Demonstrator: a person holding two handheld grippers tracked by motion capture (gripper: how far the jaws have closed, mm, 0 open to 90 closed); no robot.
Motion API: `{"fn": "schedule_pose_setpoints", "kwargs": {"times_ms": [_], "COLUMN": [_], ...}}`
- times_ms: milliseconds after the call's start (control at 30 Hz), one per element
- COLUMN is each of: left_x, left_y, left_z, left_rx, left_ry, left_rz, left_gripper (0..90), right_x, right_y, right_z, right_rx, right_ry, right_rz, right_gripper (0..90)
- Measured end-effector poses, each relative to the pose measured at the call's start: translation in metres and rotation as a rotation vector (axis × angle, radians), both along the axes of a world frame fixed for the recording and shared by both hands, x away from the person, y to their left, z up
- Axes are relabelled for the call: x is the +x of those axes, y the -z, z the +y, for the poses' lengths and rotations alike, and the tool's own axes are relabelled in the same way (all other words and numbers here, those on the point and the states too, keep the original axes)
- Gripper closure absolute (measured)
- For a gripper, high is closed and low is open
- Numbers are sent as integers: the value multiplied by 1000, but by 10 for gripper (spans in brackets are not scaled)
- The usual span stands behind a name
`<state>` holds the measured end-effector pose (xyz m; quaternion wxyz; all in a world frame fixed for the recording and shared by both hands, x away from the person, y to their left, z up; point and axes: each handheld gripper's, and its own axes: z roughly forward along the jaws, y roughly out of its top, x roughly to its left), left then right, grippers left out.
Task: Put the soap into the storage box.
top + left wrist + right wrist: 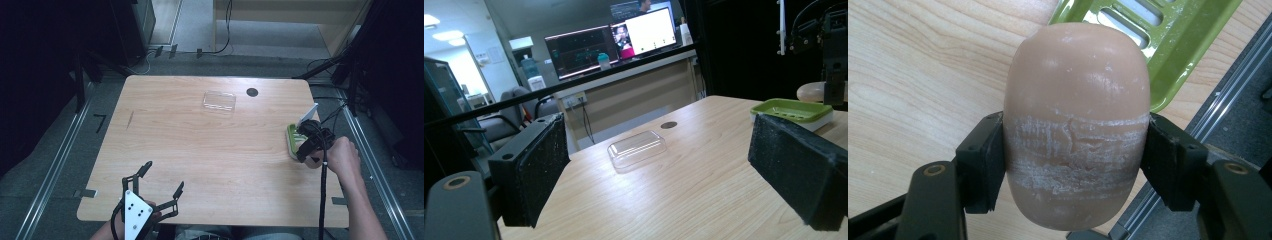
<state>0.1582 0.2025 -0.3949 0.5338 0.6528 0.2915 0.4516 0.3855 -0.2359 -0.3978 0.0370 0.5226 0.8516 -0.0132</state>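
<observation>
A pale pink bar of soap (1077,125) is clamped between the two black jaws of my right gripper (1075,165), held just above the table's right edge. Beside it lies a green soap dish (1168,45), the same soap dish (294,140) near the right gripper (307,147) in the high view and soap dish (791,111) in the left gripper view. A clear plastic lid (219,101) lies flat at the table's far middle, lid (636,149). My left gripper (161,184) hovers at the front left with its jaws wide apart and nothing between them.
The wooden table (200,150) has a dark round hole (252,92) near the far edge. Metal floor rails (55,165) run along both sides. Desks with monitors (624,42) stand beyond the table.
</observation>
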Motion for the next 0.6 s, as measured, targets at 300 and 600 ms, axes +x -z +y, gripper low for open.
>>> {"fn": "schedule_pose_setpoints", "kwargs": {"times_ms": [300,600], "left_x": [1,1], "left_y": [0,0], "left_z": [0,0], "left_rx": [-2,-1], "left_ry": [1,1], "left_rz": [0,0], "left_gripper": [99,99], "right_x": [10,18], "right_y": [1,3], "right_z": [-6,-10], "right_rx": [0,3], "right_ry": [25,46], "right_rz": [7,9], "right_gripper": [333,333]}}
